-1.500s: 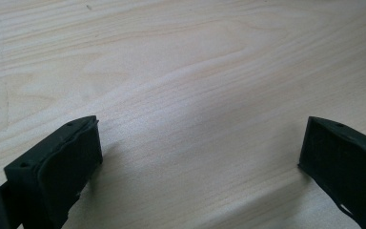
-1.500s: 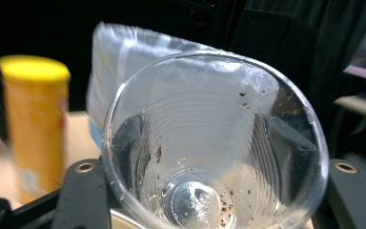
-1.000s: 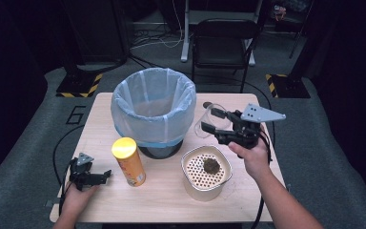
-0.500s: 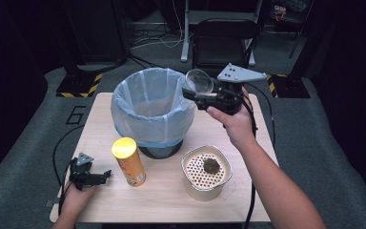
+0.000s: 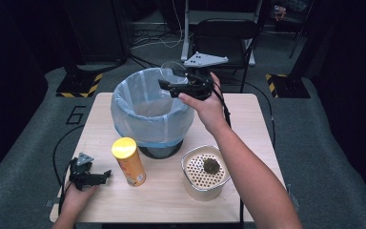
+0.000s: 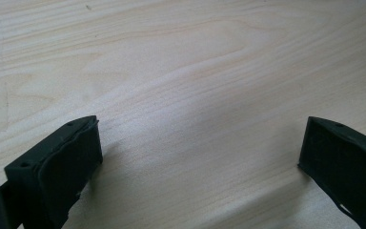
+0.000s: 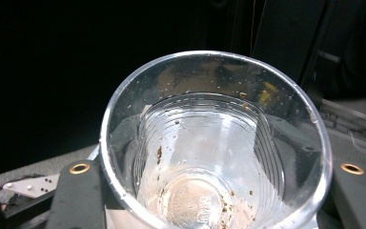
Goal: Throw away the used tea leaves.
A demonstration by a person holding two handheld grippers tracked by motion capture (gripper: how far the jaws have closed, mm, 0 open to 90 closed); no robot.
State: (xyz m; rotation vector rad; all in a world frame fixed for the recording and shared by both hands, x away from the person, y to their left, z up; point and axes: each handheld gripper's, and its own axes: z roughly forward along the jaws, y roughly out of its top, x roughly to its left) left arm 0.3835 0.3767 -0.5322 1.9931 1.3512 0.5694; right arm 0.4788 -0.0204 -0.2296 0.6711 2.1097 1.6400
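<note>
A clear plastic cup with brown specks inside is held in my right gripper, which is shut on it. It hovers over the far right rim of the bin lined with a pale blue bag. My left gripper rests on the table at the near left, open, with bare wood between its jaws. A yellow canister stands just right of it.
A white perforated container holding a dark clump sits at the near right of the table. A black chair stands behind the table. Cables trail off the table's left edge.
My right gripper has carried the cup up and leftward from above the perforated container to above the bin's far rim. The left gripper has stayed put.
</note>
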